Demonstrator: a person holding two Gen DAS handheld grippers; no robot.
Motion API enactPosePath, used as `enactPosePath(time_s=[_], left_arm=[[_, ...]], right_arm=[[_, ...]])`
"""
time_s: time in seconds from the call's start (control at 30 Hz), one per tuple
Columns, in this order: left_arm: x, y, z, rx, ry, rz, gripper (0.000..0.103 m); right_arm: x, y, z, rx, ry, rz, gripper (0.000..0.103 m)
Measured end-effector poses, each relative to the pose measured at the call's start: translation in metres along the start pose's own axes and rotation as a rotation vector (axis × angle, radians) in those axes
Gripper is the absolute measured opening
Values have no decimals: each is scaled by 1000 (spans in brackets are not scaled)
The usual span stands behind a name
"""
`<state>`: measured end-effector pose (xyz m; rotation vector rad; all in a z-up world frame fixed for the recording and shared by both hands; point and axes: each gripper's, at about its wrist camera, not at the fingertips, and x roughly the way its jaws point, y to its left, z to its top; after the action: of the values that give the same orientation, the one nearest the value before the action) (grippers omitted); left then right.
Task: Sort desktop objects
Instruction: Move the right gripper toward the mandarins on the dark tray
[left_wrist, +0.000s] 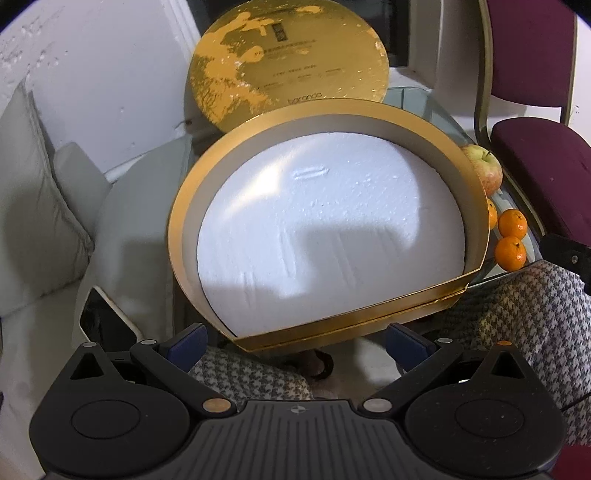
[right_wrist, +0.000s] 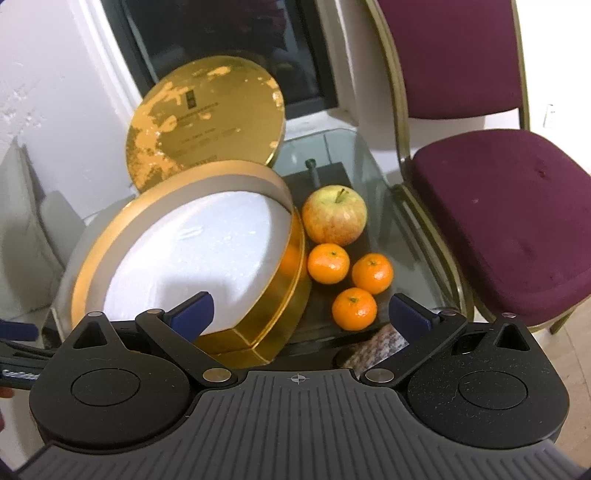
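Observation:
A round gold box (left_wrist: 177, 229) (right_wrist: 280, 314) with a white foam insert (left_wrist: 325, 229) (right_wrist: 192, 251) lies on the glass table. Its gold lid (left_wrist: 288, 59) (right_wrist: 207, 122) leans upright behind it. An apple (right_wrist: 334, 216) (left_wrist: 487, 170) and three tangerines (right_wrist: 328, 263) (right_wrist: 372, 273) (right_wrist: 354, 308) sit right of the box. My left gripper (left_wrist: 295, 343) is open in front of the box's near rim, holding nothing. My right gripper (right_wrist: 301, 314) is open, hovering near the box's right edge and the nearest tangerine.
The small glass table (right_wrist: 369, 162) has a maroon chair (right_wrist: 498, 206) close on its right. A grey cushioned sofa (left_wrist: 40, 206) stands left. A person's houndstooth-clad legs (left_wrist: 517, 321) are below the table's near edge. A window is behind the lid.

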<state>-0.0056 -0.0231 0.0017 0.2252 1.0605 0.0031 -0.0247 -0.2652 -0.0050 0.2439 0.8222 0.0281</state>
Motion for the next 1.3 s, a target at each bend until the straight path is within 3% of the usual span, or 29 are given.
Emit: enactPosePath(time_s=[0.37,0.6,0.77,1.03,1.3], left_arm=[[5,0,-2,-46,-13,15,102],[9,1,1,-76,-9,1,102],[11,-3,3,-41,-4,-17,102],[20,-7,12,-55,-9,-65,102],[28,-17,19,-12,-11,-76,102]], right_arm=[[13,13,-4,-105,82,-28,103],[21,15,-5,-211,61,-47,103],[36,1,-3,-187,76,-63,94],[56,-22,-2,-100,137,-51,94],[77,-30,2,-71,169,-53,85]])
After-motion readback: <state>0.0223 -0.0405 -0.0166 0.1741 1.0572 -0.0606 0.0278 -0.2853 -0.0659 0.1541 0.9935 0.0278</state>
